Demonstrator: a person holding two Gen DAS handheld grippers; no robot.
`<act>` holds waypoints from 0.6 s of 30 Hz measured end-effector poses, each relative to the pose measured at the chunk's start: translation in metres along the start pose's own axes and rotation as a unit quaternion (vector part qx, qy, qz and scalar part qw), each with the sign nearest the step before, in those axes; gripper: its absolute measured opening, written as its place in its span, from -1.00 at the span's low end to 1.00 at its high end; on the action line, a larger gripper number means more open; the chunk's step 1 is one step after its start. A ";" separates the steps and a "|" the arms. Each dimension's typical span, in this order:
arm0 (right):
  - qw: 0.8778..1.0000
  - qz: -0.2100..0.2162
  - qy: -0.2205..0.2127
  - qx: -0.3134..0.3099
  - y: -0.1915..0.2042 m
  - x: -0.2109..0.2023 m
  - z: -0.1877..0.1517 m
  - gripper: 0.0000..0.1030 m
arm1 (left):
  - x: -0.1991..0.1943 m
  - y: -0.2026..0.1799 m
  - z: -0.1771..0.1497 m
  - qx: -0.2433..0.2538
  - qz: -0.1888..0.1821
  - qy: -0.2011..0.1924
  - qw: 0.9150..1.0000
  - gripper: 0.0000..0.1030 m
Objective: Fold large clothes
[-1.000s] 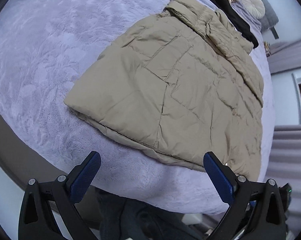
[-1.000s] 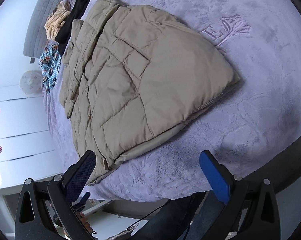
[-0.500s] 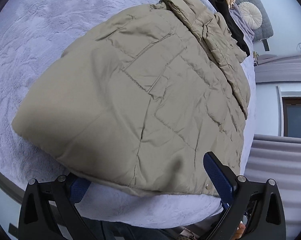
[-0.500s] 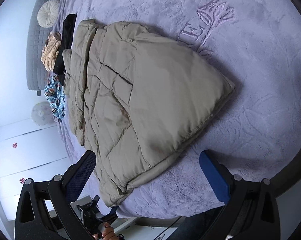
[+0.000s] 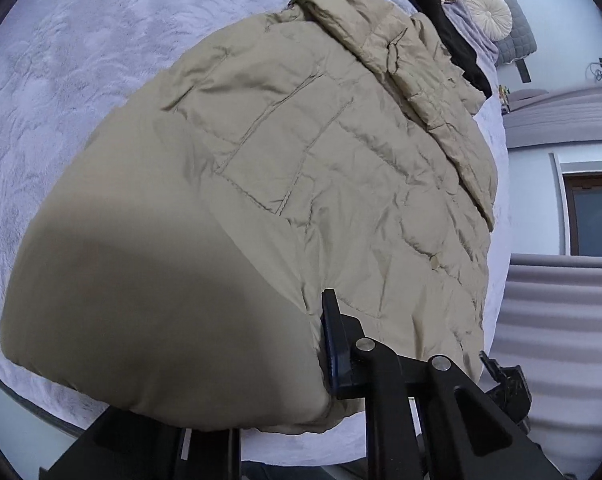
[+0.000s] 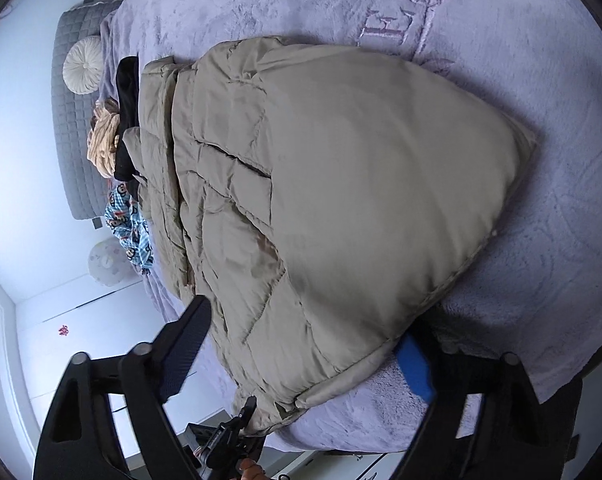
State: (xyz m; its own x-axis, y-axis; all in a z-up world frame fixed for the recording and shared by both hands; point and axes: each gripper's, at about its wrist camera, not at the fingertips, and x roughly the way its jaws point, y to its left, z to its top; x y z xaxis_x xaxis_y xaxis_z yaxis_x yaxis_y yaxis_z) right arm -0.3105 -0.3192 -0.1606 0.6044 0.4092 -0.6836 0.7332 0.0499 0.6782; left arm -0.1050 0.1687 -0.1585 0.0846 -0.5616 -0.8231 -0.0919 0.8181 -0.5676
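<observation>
A large khaki quilted jacket [image 5: 285, 184] lies folded on the lilac bedspread [image 5: 69, 60]; it also fills the right wrist view [image 6: 341, 184]. My left gripper [image 5: 257, 364] is closed on the jacket's near hem corner; only its right finger [image 5: 335, 344] shows, the other is hidden under the cloth. My right gripper [image 6: 301, 356] is open around the other near hem edge. Its left finger [image 6: 185, 348] is beside the cloth and its blue right finger [image 6: 415, 368] is tucked under the hem.
Black [image 6: 127, 120], tan [image 6: 103, 140] and blue patterned [image 6: 131, 236] clothes lie beyond the jacket's collar. A round cream cushion [image 6: 83, 66] leans on the grey headboard [image 6: 67, 128]. White cupboards [image 6: 81, 328] stand past the bed edge. A window [image 5: 593, 216] is at the right.
Both grippers moved in to the jacket's near hem. The left one shut on a corner of it; the right one slid its finger under the edge, still open.
</observation>
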 end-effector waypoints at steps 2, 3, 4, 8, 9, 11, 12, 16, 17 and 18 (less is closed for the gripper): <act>1.000 -0.014 -0.001 -0.001 0.000 0.001 0.000 0.06 | -0.009 -0.005 0.004 0.019 -0.004 -0.005 1.000 -0.72; 1.000 -0.018 -0.003 -0.004 0.000 0.002 0.001 -0.42 | -0.013 -0.008 0.007 0.029 -0.005 -0.008 1.000 -0.72; 1.000 -0.023 -0.006 -0.007 0.002 0.002 0.000 -0.71 | -0.017 -0.011 0.010 0.038 -0.005 -0.009 0.999 -0.72; 0.998 -0.034 -0.027 -0.045 0.018 -0.005 -0.007 -0.77 | -0.031 -0.027 0.024 0.084 -0.007 -0.016 0.996 -0.72; 0.997 -0.038 -0.032 -0.058 0.024 -0.007 -0.008 -0.78 | -0.035 -0.029 0.027 0.095 -0.006 -0.019 0.995 -0.72; 0.994 -0.047 -0.042 -0.089 0.039 -0.011 -0.011 -0.79 | -0.044 -0.038 0.034 0.110 -0.009 -0.024 0.994 -0.72; 0.992 -0.052 -0.046 -0.102 0.045 -0.013 -0.012 -0.80 | -0.048 -0.043 0.038 0.117 -0.011 -0.029 0.993 -0.72; 0.985 -0.056 -0.056 -0.151 0.077 -0.021 -0.011 -0.80 | -0.063 -0.065 0.056 0.143 -0.015 -0.051 0.988 -0.72; 0.983 -0.057 -0.059 -0.162 0.084 -0.023 -0.010 -0.81 | -0.066 -0.071 0.061 0.145 -0.015 -0.057 0.988 -0.72; 0.981 -0.059 -0.061 -0.173 0.092 -0.025 -0.009 -0.81 | -0.069 -0.077 0.066 0.145 -0.018 -0.064 0.987 -0.72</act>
State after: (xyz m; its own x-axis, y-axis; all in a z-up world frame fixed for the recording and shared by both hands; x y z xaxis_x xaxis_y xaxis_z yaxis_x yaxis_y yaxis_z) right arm -0.2605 -0.3168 -0.0789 0.5699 0.2712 -0.7757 0.6631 0.4057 0.6290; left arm -0.0379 0.1532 -0.0568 0.2088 -0.5859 -0.7830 0.2004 0.8093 -0.5521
